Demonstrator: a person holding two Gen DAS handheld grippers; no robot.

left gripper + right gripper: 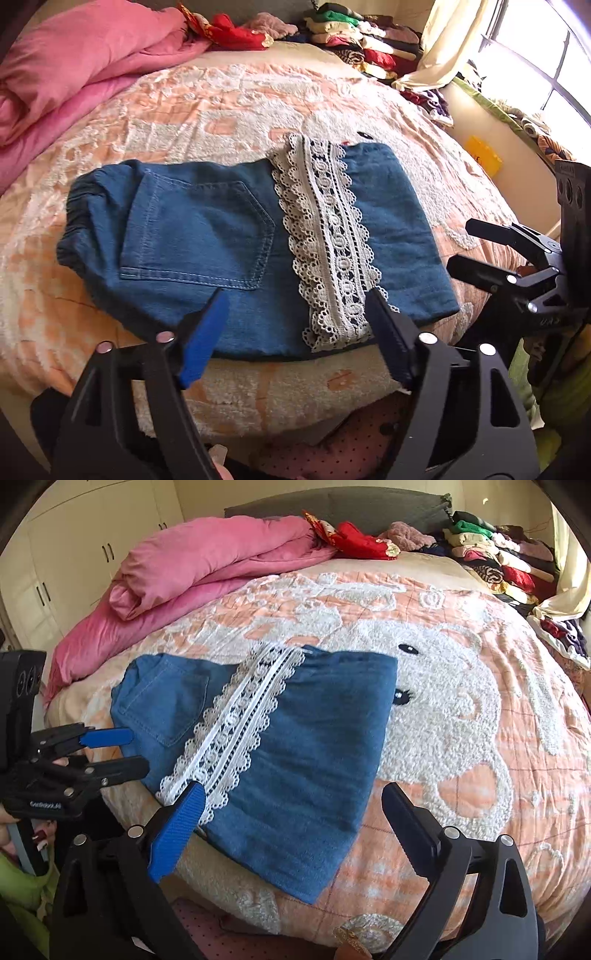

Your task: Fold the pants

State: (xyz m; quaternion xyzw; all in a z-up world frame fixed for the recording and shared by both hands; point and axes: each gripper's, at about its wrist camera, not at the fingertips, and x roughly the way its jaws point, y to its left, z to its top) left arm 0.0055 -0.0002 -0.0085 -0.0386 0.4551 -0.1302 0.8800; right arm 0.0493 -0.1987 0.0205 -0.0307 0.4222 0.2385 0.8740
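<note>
Pants of blue denim, folded into a compact rectangle, lie flat on the bedspread, a peach quilt with a white fluffy bear pattern. A back pocket faces up on the half toward the elastic waistband. A white lace strip runs across the folded pants beside the pocket, from the far edge to the near edge.

Left gripper: jaws wide apart, nothing between them, held just above the near edge of the pants; one finger carries a blue pad, and the other finger sits over the near end of the lace strip without clamping it.

Right gripper: jaws spread wide and holding nothing, hovering over the near edge of the pants on the side away from the waistband; its blue-padded finger overlaps the near end of the lace strip in view.

Pink blanket: bunched beyond the pants, on the waistband side.

Pile of folded clothes: well beyond the pants, at the far corner of the bed.

Red cloth: beyond the pants, between blanket and pile.
</note>
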